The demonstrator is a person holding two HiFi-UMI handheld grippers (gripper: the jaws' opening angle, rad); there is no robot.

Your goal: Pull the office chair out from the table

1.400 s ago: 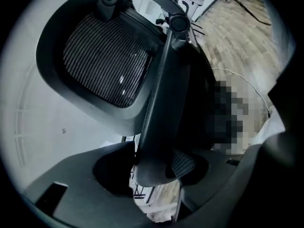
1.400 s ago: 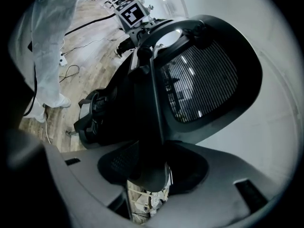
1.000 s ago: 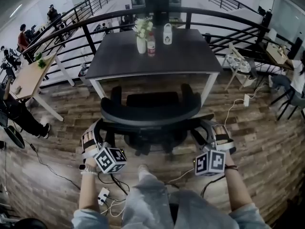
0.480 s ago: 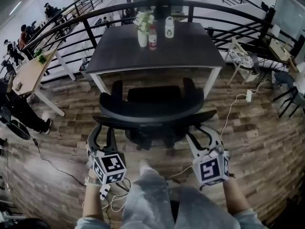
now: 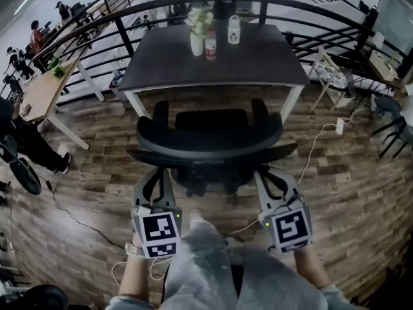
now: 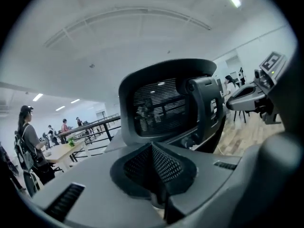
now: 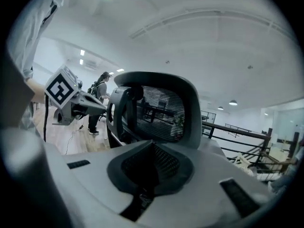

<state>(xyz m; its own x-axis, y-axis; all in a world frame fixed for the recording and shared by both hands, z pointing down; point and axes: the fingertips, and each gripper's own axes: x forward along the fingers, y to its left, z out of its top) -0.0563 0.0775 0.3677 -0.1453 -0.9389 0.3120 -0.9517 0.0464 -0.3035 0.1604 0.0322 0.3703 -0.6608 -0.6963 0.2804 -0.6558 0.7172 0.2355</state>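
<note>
Behind the office chair (image 5: pixel 208 146) at the table (image 5: pixel 258 63)
Left gripper (image 5: pixel 157 173), right gripper (image 5: pixel 266 174) near its backrest, jaws pressed together (nothing pinched).

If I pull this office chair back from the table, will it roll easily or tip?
The office chair probably rolls easily: its base seems to stand on casters on smooth wooden floor. It looks fairly heavy, with a thick frame around the mesh backrest. Pulled by the back, it might swivel.
</note>
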